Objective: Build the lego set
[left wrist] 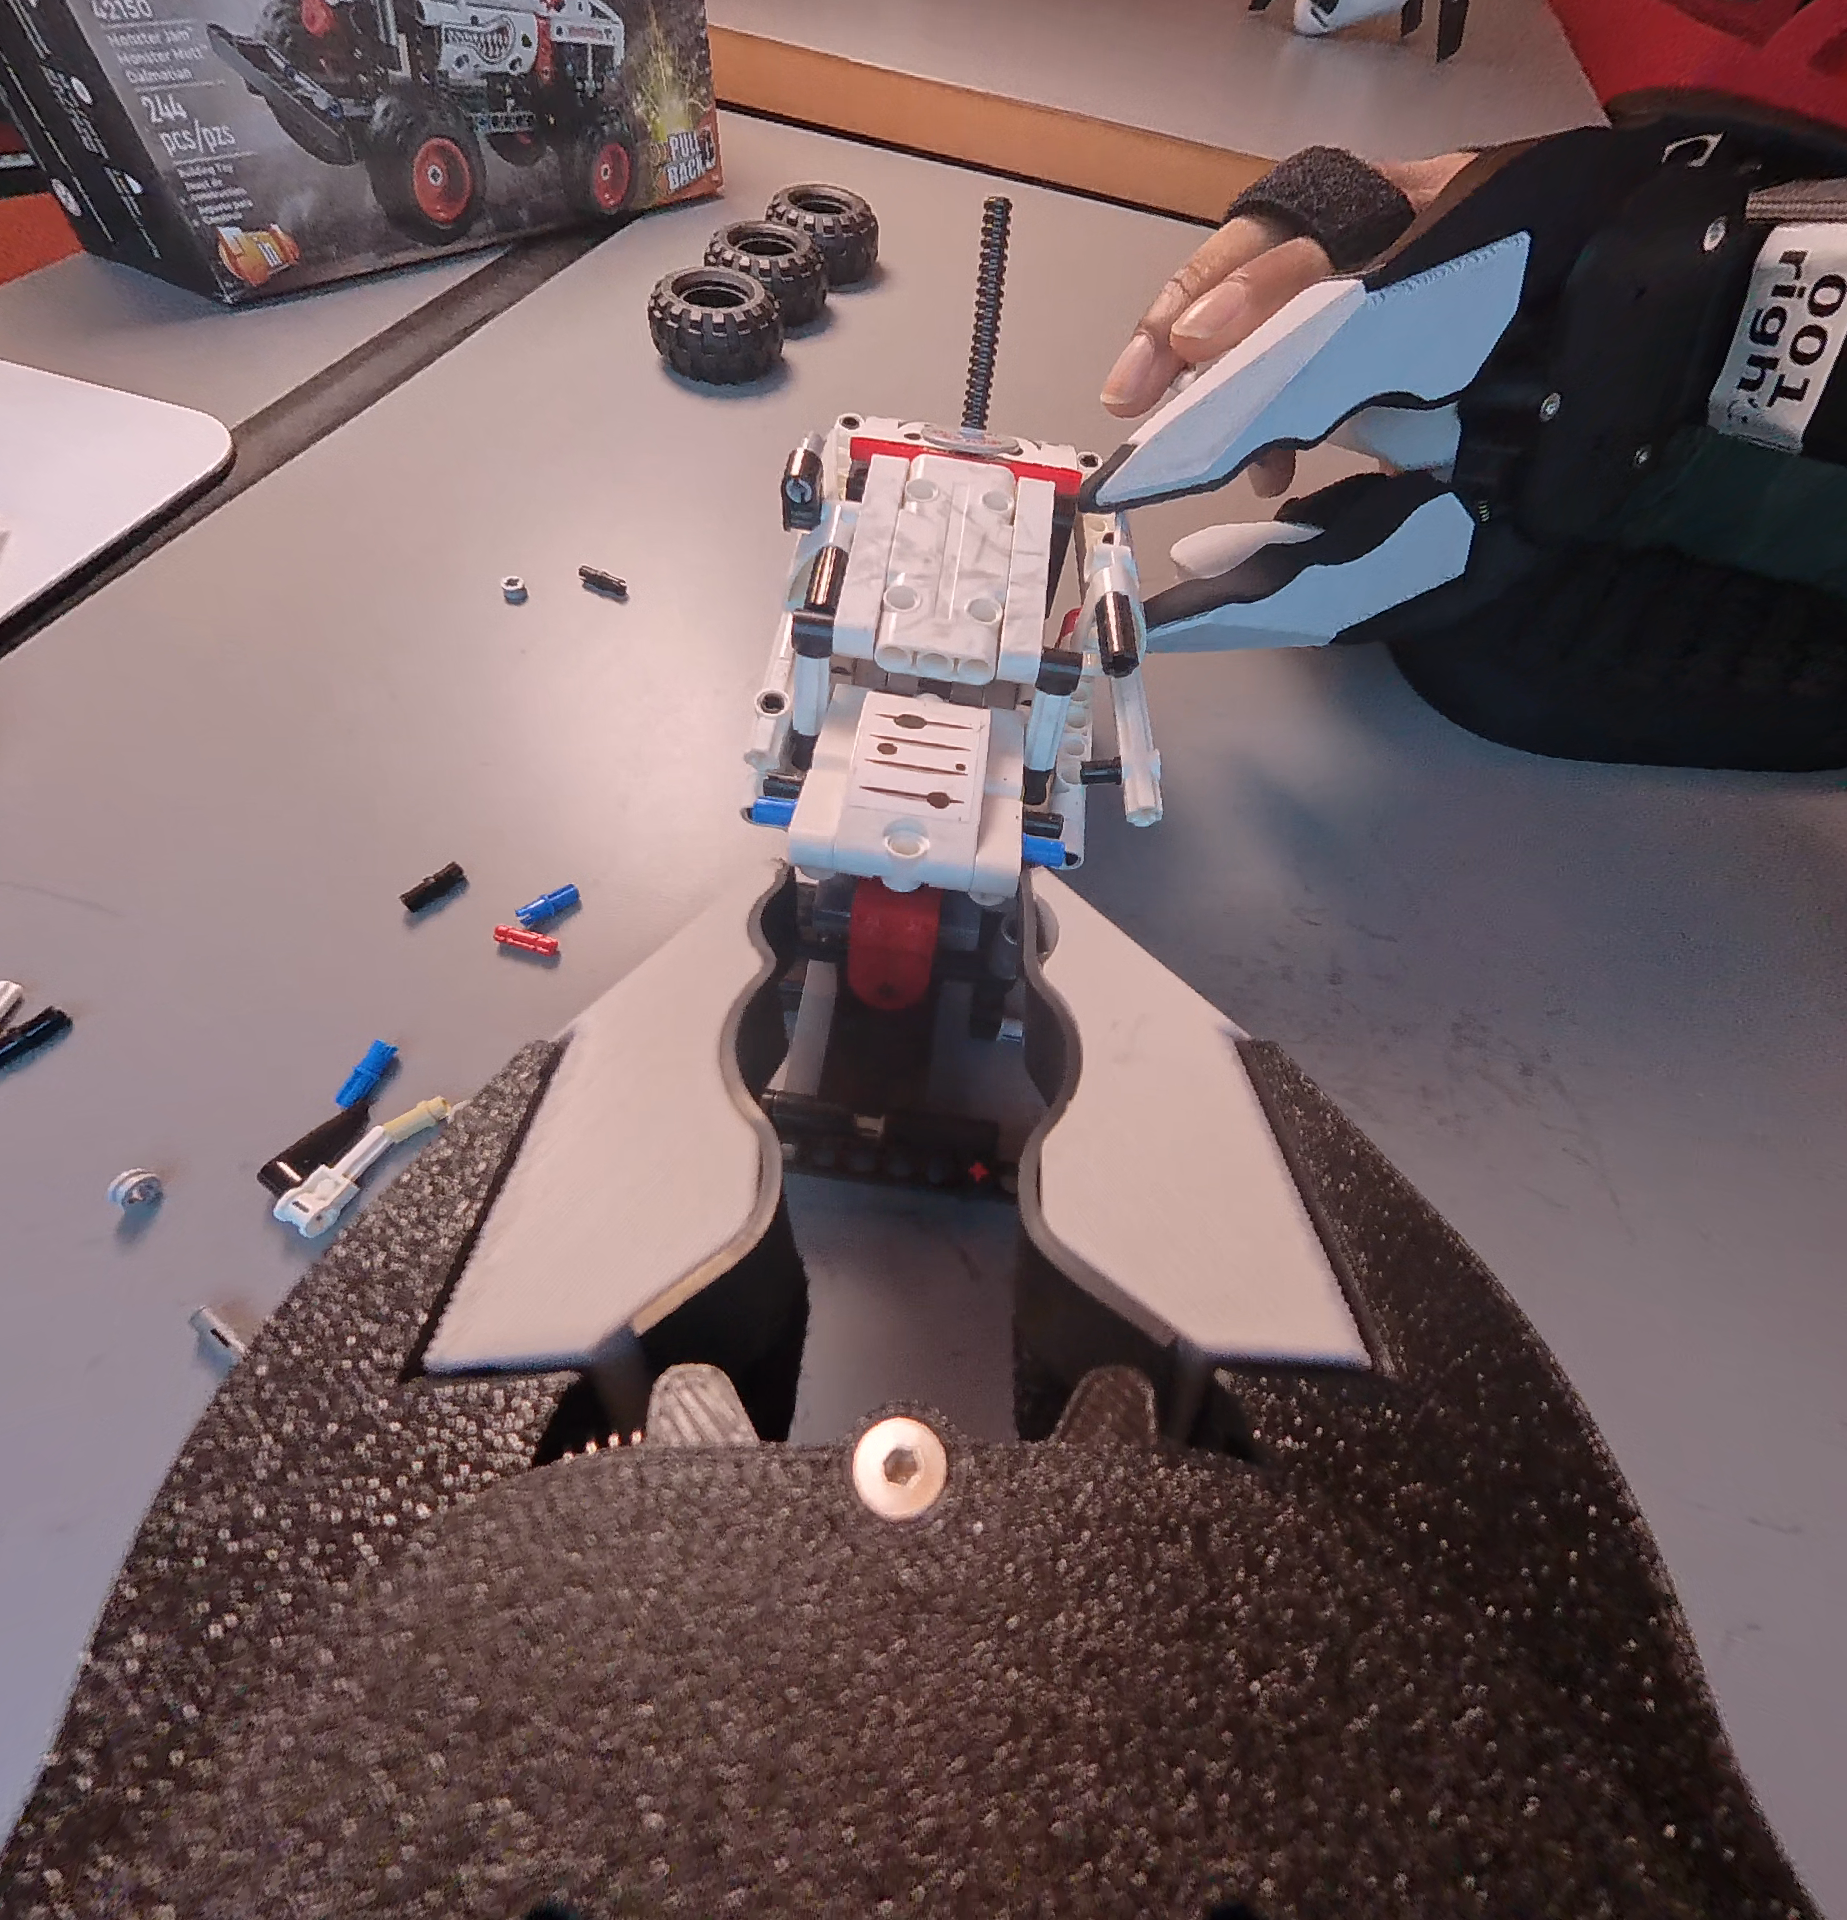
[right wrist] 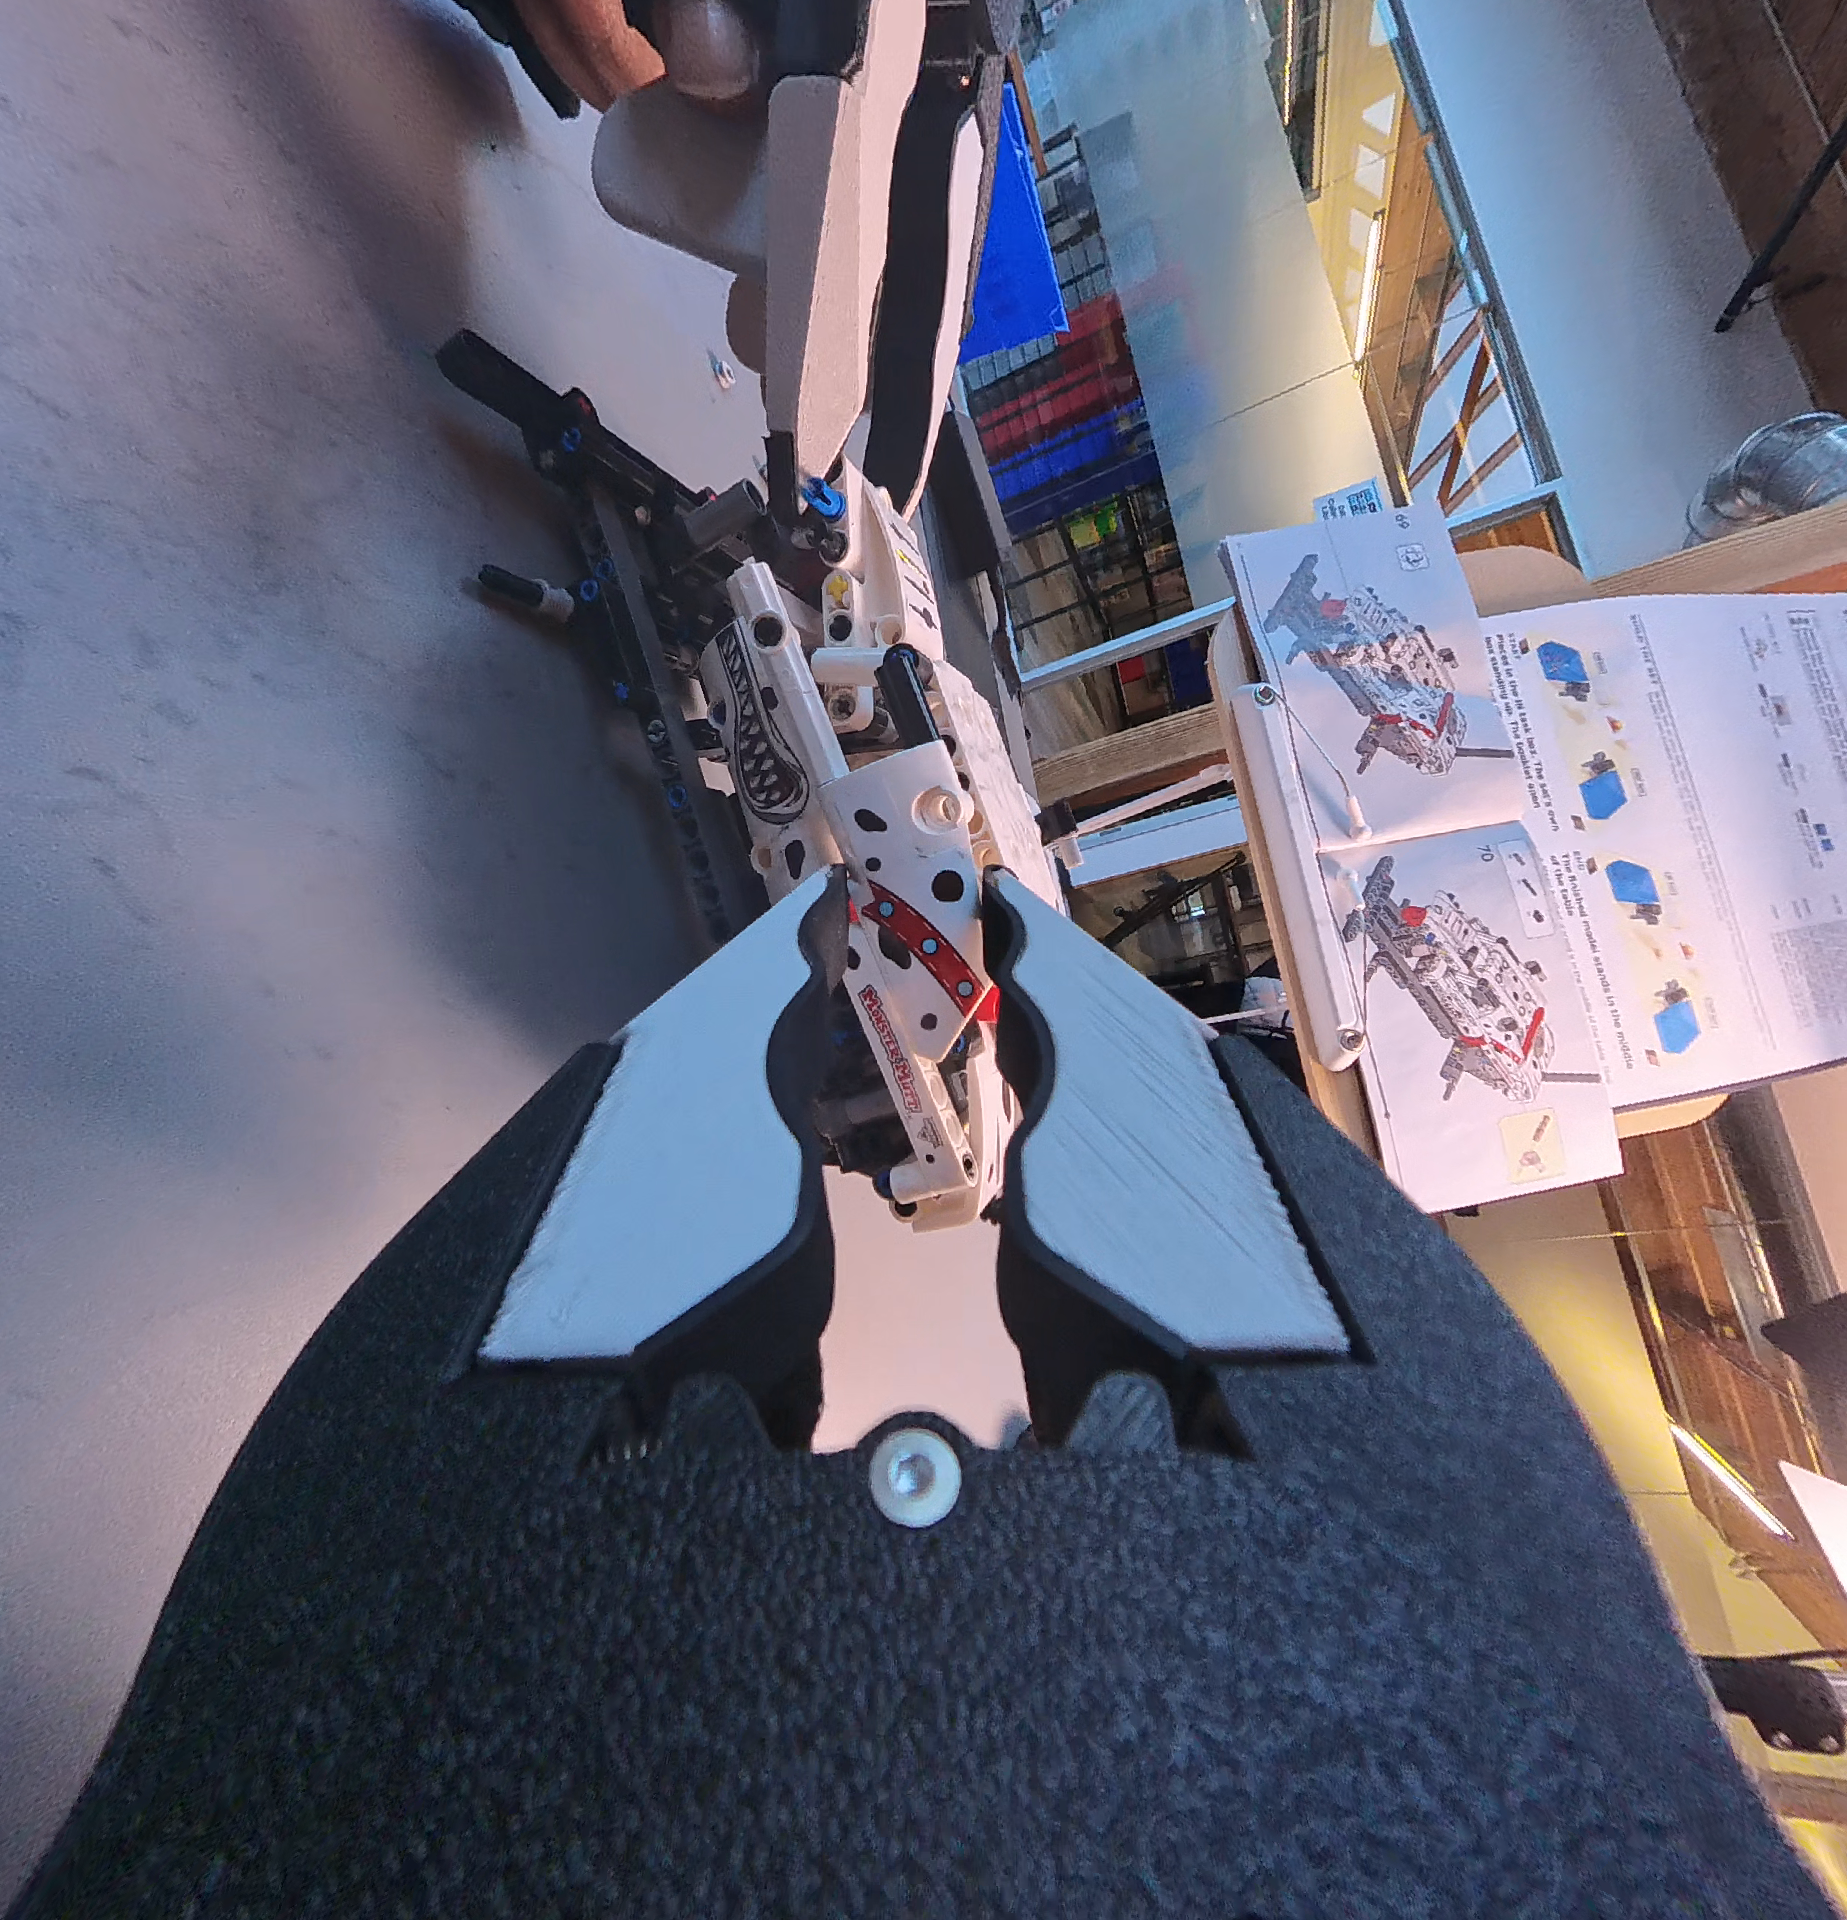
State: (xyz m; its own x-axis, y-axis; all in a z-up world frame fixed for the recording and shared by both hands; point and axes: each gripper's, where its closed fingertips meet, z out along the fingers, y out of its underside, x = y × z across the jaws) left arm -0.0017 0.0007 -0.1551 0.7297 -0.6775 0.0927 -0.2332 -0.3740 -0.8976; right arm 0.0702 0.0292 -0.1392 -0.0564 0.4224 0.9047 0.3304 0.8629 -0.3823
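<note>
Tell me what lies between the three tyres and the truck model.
In the left wrist view, only bare grey table separates the tyres from the truck model; the loose pins lie further left.

A workshop or lab space is suggested. A plain grey table [left wrist: 1418, 1039] is seen, scattered with small plastic pins [left wrist: 534, 920] and three loose tyres [left wrist: 763, 281]. Beyond it, shelves of red and blue storage bins [right wrist: 1064, 416] are stacked high (blurred with distance). Brick walls [right wrist: 1760, 135], a metal duct [right wrist: 1802, 468] and timber-framed windows [right wrist: 1438, 312] are visible, and an instruction booklet [right wrist: 1521, 831] is propped on a stand.
</note>
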